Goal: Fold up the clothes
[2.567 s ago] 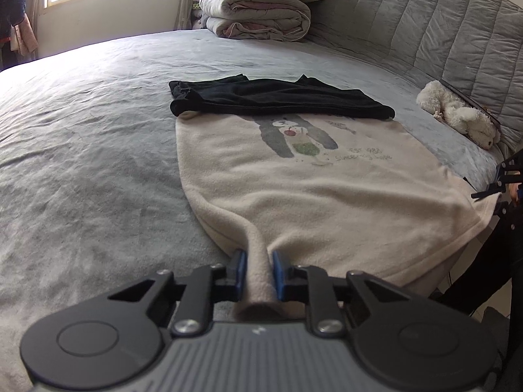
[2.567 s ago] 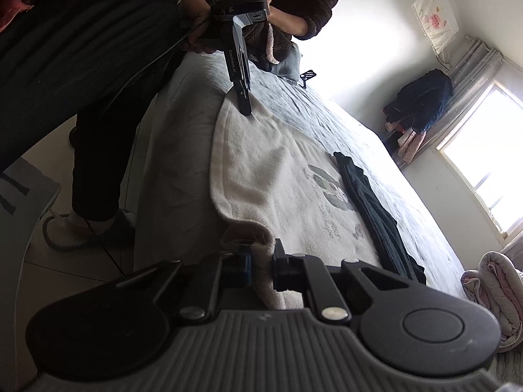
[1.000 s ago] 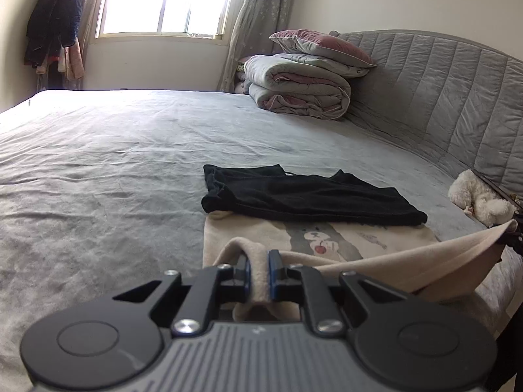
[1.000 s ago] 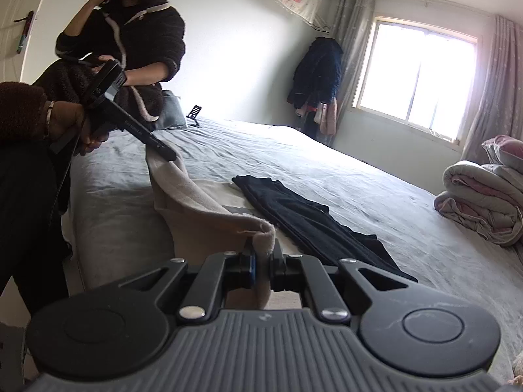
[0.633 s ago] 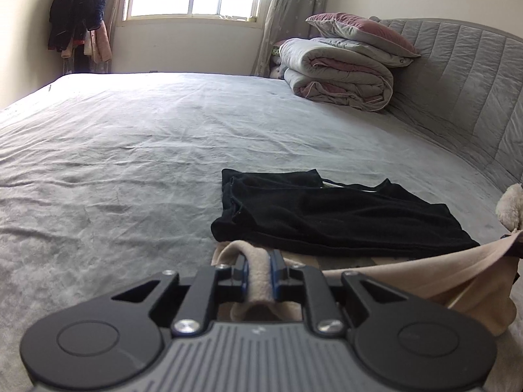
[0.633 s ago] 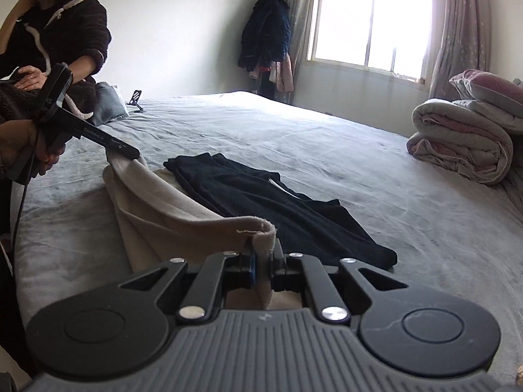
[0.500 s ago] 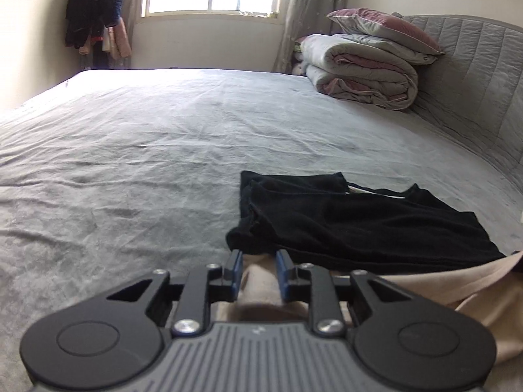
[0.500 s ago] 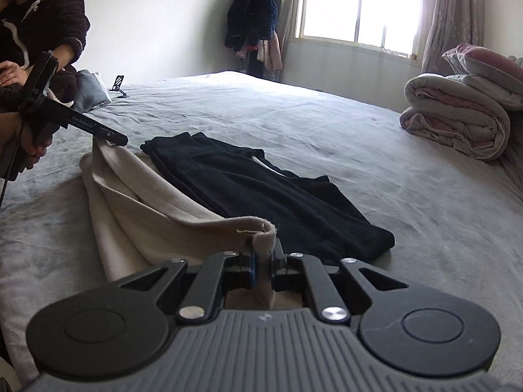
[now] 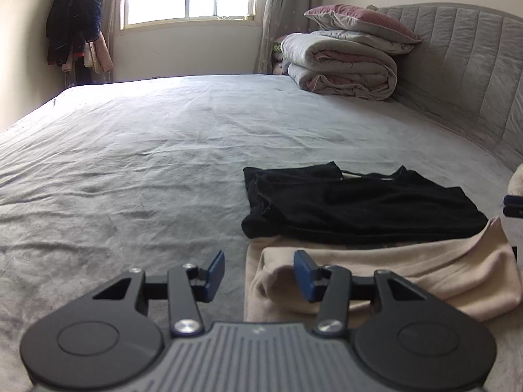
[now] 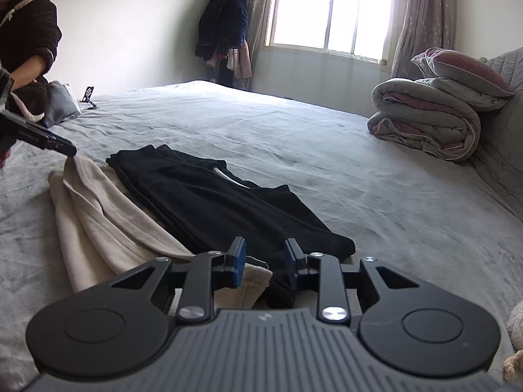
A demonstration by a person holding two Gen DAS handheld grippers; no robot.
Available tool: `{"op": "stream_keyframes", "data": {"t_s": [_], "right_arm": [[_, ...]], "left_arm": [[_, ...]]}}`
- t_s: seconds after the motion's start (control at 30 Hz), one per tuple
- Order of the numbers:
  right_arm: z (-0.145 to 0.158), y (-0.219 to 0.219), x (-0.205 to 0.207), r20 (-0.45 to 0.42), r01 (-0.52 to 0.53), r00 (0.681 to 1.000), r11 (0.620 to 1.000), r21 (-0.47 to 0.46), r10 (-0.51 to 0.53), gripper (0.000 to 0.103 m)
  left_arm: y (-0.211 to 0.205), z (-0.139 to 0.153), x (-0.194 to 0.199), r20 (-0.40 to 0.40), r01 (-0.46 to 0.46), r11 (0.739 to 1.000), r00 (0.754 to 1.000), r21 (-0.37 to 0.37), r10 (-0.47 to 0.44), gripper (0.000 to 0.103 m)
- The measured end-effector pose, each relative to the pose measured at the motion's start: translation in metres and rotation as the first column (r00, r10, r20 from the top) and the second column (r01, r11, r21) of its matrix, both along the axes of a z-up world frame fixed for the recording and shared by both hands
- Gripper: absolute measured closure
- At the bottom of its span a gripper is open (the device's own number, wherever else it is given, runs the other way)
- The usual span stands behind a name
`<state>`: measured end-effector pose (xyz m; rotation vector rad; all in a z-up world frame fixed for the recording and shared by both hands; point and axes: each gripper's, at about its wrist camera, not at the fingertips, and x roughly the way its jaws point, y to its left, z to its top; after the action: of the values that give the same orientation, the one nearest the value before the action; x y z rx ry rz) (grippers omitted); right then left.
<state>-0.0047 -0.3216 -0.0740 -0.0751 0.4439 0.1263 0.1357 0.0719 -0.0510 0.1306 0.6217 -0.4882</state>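
I am holding my left tongs [image 9: 259, 271] wide apart just above the bed [image 9: 163, 150], gripping nothing; the near left corner of the cream garment [image 9: 408, 271] is lying under and just beside the right-hand blue pad [image 9: 302, 274], while the other pad is hanging over bare grey sheet. My right tongs [image 10: 264, 263] are also standing open and gripping nothing, hovering low over the other end of the cream garment [image 10: 108, 228], with a small fleecy corner of it lying just under the gap between the fingers.

The cream garment is lying doubled over on itself as a long band across the bed, its fold bulging loosely rather than lying flat. The black garment [image 9: 353, 205] is lying folded right behind it, touching its far edge and overlapping it a little; in the right wrist view the black garment [image 10: 222, 202] is stretching away from my right tongs towards the left.

At the far side, folded quilts [image 9: 340, 65] with a pillow [image 9: 356, 21] on top are resting against the padded headboard [image 9: 474, 65]. A person in a dark fleece [image 10: 26, 42] is sitting at the bed's left edge.
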Motion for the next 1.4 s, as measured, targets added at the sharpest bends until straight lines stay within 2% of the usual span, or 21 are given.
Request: {"op": "stream_keyframes", "data": {"t_s": [0.1, 0.17, 0.2, 0.27, 0.33, 0.4, 0.53, 0.7, 0.8, 0.9, 1.0, 1.1, 1.17, 1.4], "right_arm": [[0.004, -0.002, 0.001, -0.019, -0.089, 0.995, 0.983, 0.159, 0.093, 0.072], [0.002, -0.001, 0.006, -0.057, -0.157, 0.982, 0.941, 0.3, 0.182, 0.072], [0.001, 0.002, 0.008, -0.068, -0.185, 0.973, 0.921, 0.343, 0.22, 0.071], [-0.002, 0.01, 0.013, -0.084, -0.234, 0.951, 0.873, 0.427, 0.296, 0.063], [-0.004, 0.017, 0.018, -0.093, -0.277, 0.924, 0.815, 0.509, 0.372, 0.062], [-0.007, 0.034, 0.022, -0.111, -0.314, 0.896, 0.792, 0.524, 0.429, 0.062], [-0.015, 0.063, 0.035, -0.151, -0.358, 0.846, 0.754, 0.55, 0.511, 0.061], [-0.023, 0.075, 0.048, -0.191, -0.357, 0.831, 0.764, 0.538, 0.523, 0.056], [-0.028, 0.072, 0.056, -0.207, -0.324, 0.837, 0.763, 0.559, 0.507, 0.053], [-0.033, 0.069, 0.063, -0.228, -0.285, 0.843, 0.764, 0.579, 0.487, 0.053], [-0.031, 0.064, 0.068, -0.218, -0.257, 0.852, 0.742, 0.619, 0.477, 0.053], [-0.024, 0.062, 0.07, -0.2, -0.254, 0.864, 0.743, 0.619, 0.462, 0.051], [-0.023, 0.06, 0.072, -0.205, -0.235, 0.871, 0.747, 0.622, 0.446, 0.045], [-0.026, 0.038, 0.073, -0.246, -0.14, 0.899, 0.771, 0.621, 0.362, 0.045]], "left_arm": [[0.004, -0.003, -0.004, -0.025, 0.025, 0.999, 0.999, 0.028, -0.025, 0.055], [0.006, -0.004, -0.008, -0.028, 0.04, 0.998, 0.999, 0.056, -0.038, 0.055], [0.007, -0.005, -0.01, -0.036, 0.052, 0.997, 0.998, 0.06, -0.05, 0.055], [0.007, -0.007, -0.014, -0.052, 0.083, 0.995, 0.995, 0.057, -0.08, 0.055], [0.004, -0.009, -0.018, -0.075, 0.134, 0.99, 0.989, 0.047, -0.131, 0.055], [-0.002, -0.012, -0.023, -0.086, 0.182, 0.982, 0.98, 0.049, -0.177, 0.047], [-0.019, -0.014, -0.03, -0.09, 0.264, 0.962, 0.962, 0.064, -0.258, 0.046], [-0.031, -0.011, -0.036, -0.091, 0.347, 0.938, 0.935, 0.025, -0.343, 0.046], [-0.039, -0.015, -0.037, -0.113, 0.38, 0.925, 0.919, 0.006, -0.377, 0.046], [-0.049, -0.02, -0.04, -0.135, 0.418, 0.908, 0.901, 0.025, -0.412, 0.046], [-0.058, -0.023, -0.042, -0.146, 0.447, 0.894, 0.886, 0.026, -0.439, 0.046], [-0.064, -0.024, -0.042, -0.153, 0.467, 0.884, 0.875, 0.017, -0.459, 0.043], [-0.069, -0.027, -0.04, -0.164, 0.472, 0.881, 0.871, 0.021, -0.463, 0.042], [-0.077, -0.03, -0.037, -0.164, 0.469, 0.882, 0.874, 0.036, -0.458, 0.04]]}}
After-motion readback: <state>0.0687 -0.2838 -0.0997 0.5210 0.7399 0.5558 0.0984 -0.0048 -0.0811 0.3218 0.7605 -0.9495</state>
